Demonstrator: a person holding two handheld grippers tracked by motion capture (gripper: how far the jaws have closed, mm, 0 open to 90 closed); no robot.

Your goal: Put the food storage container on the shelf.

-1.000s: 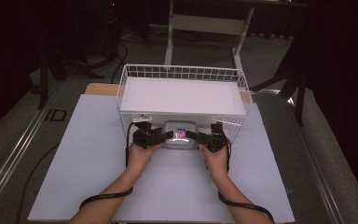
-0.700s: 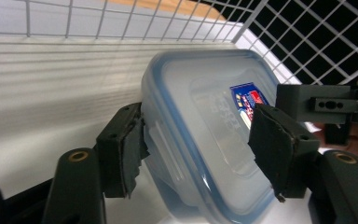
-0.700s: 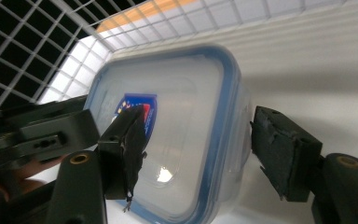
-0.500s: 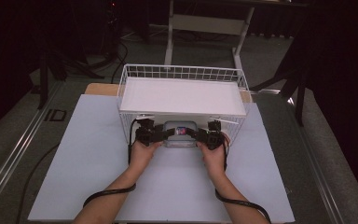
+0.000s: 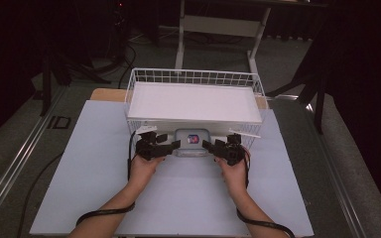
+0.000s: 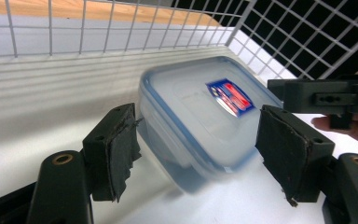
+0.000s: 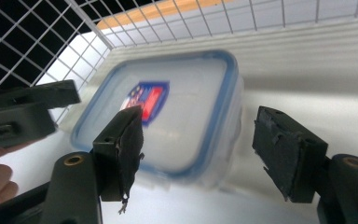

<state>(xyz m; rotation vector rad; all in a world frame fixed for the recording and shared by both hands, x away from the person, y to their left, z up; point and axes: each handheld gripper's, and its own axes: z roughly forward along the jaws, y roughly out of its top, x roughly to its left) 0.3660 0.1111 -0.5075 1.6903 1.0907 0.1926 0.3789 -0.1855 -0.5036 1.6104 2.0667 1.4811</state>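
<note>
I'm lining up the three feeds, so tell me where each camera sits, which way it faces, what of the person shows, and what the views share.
High view: fixed above the person's side, looking forward and down on the table and wire basket; both forearms, the left gripper and right gripper show.
Left gripper view: rides that gripper, looking along its open jaws, which have just been opening, at the container.
Right gripper view: rides the right gripper, facing the container's opposite side; part of a hand shows at left.
Shared: all three show the blue-rimmed container and basket mesh.
</note>
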